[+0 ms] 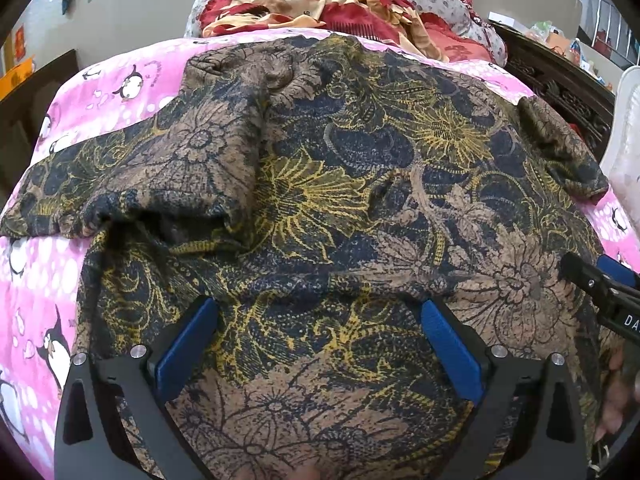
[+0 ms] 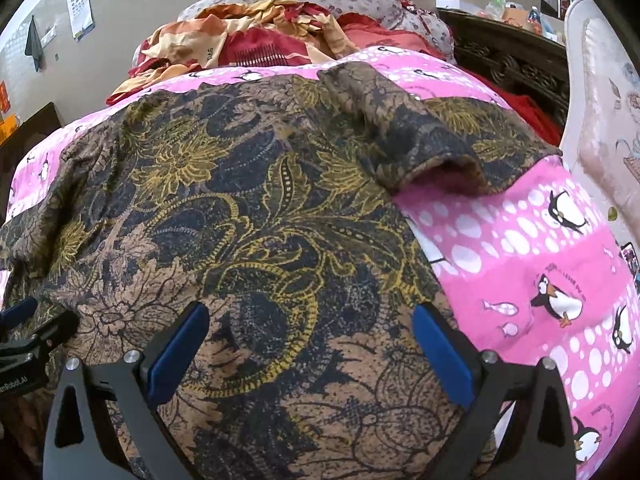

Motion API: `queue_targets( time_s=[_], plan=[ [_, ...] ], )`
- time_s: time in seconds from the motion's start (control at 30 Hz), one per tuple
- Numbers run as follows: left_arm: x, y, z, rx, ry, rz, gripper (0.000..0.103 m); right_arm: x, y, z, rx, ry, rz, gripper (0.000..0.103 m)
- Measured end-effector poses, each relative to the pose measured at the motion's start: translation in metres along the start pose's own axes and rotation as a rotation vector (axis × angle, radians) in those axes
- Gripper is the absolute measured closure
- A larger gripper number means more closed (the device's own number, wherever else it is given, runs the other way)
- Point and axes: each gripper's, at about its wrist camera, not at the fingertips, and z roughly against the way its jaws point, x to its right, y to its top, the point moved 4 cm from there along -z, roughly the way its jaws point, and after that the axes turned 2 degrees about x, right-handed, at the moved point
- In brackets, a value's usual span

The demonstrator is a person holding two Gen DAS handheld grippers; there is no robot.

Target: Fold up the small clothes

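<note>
1. On the pink penguin sheet (image 1: 36,280), seen from the left wrist, a brown, navy and yellow flowered shirt (image 1: 320,184) lies spread out, one sleeve (image 1: 132,184) folded in over its body
2. Left gripper (image 1: 320,312) hovers over the shirt's near part, blue fingers (image 1: 188,344) spread wide, holding nothing; the other gripper shows at the right edge
3. From the right wrist, the shirt (image 2: 240,220) covers the left and middle, its other sleeve (image 2: 404,136) lying on the sheet (image 2: 520,248)
4. Right gripper (image 2: 312,316) is above the shirt's side edge, fingers (image 2: 440,352) wide apart and empty
5. Behind, red and orange bedding (image 2: 256,40) is heaped by the wall
</note>
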Motion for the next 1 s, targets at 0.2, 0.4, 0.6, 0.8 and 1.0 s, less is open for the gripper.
queue_targets(
  time_s=[0.2,0.4,0.6,0.8,1.0],
  plan=[
    [0.0009,0.0005,-0.0017,-0.006,0.007,-0.008,0.016,0.0014,-0.0002,-0.0004,-0.001,0.002,-0.002,0.000],
    [-0.0017,0.0010,-0.0012,-0.010,-0.008,0.002,0.016,0.0005,-0.0001,-0.0010,0.001,0.001,-0.001,0.000],
    [-0.0008,0.0002,-0.0013,-0.009,0.003,-0.007,0.016,0.0006,-0.0002,-0.0009,0.000,0.000,-0.001,0.000],
    [-0.0001,-0.0002,-0.0016,-0.008,-0.003,-0.003,0.016,0.0005,-0.0003,-0.0005,0.001,0.001,-0.002,0.000],
    [-0.0013,-0.0003,-0.0020,-0.011,-0.005,-0.002,0.016,0.0004,-0.0004,-0.0005,0.000,-0.002,0.001,0.000]
  ],
)
